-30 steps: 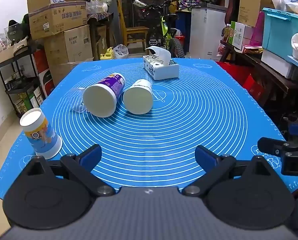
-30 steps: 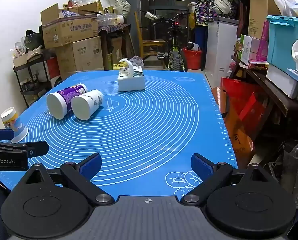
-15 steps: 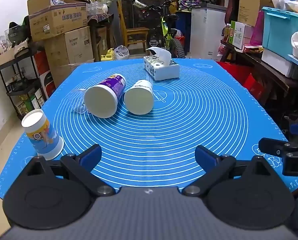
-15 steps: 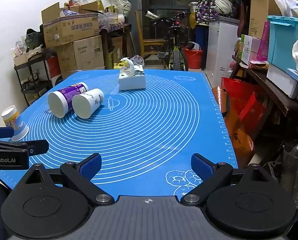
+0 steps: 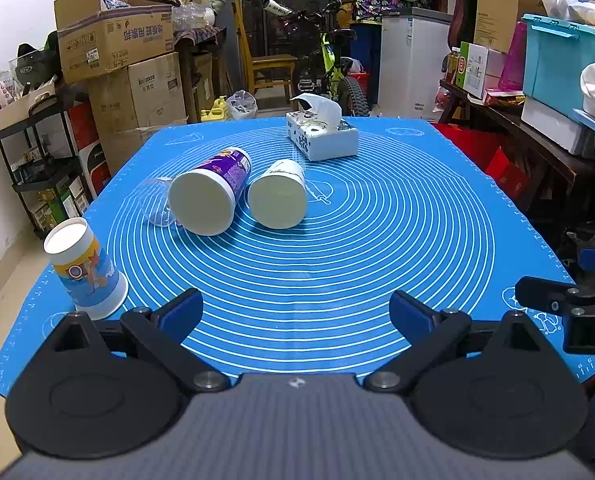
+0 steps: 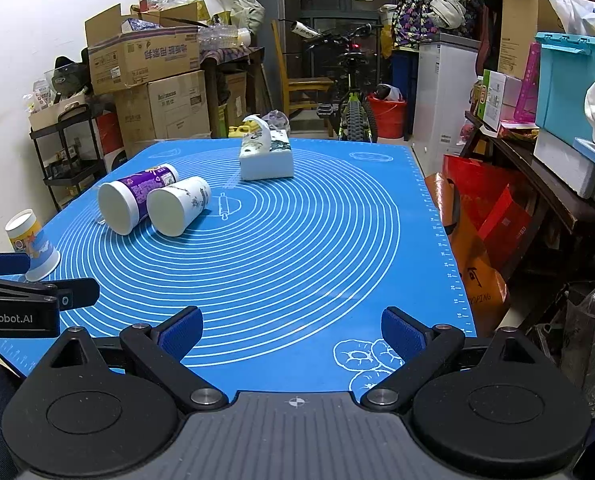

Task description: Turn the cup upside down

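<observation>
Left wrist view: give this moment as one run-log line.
left gripper: open, empty | right gripper: open, empty | orange-and-blue paper cup: upside down on blue mat | purple cup, white cup: on sides

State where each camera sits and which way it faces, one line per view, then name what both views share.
Left wrist: on the left gripper, open, near the mat's near edge, facing its far end; the right gripper's finger pokes in at right.
Right wrist: on the right gripper, open, further right, facing likewise; the left gripper shows at left.
Shared: purple cup, white cup, orange-and-blue cup, tissue box.
</observation>
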### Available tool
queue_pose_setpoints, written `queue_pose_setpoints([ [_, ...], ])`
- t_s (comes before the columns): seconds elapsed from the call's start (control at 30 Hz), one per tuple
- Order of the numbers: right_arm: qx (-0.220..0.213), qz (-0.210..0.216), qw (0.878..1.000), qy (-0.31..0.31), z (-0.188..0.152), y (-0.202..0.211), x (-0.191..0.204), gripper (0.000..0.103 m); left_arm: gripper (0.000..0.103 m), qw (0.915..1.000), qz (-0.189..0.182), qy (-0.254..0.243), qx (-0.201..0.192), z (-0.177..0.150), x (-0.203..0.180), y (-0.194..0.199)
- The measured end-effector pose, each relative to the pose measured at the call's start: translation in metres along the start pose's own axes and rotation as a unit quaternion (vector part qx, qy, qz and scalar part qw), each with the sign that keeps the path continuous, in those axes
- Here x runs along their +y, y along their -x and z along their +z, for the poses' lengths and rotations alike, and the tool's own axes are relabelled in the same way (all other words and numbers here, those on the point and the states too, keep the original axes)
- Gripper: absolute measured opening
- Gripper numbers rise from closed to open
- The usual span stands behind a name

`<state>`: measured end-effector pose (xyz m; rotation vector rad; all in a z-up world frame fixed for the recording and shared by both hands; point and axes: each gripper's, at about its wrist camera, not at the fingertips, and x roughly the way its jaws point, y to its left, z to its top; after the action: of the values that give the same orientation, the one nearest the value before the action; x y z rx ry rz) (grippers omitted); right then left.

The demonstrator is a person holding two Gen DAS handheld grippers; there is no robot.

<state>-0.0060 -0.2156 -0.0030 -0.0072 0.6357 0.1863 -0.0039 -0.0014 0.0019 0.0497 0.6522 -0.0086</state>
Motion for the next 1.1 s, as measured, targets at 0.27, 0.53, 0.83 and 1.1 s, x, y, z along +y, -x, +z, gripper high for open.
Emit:
queue_pose_setpoints([
  [0.27,0.003,0.0,1.0,-0.001,-0.003,-0.003,-0.001,0.096,0.099,1.0,0.0,0.0,0.0,0.0,0.0,0.0],
  [0.53,0.006,0.002,1.0,0.002,-0.003,-0.003,0.01,0.096,0.099,1.0,-0.001,-0.001,0.0,-0.001,0.0,0.001],
  [0.83,0.011,0.004,1.0,0.003,-0.005,-0.005,0.009,0.096,0.099,1.0,-0.002,-0.004,0.001,-0.002,-0.001,0.002],
  [1.1,0.015,0.006,1.0,0.004,-0.003,-0.007,0.005,0.097,0.099,1.0,-0.003,-0.003,0.004,0.0,0.0,0.0],
])
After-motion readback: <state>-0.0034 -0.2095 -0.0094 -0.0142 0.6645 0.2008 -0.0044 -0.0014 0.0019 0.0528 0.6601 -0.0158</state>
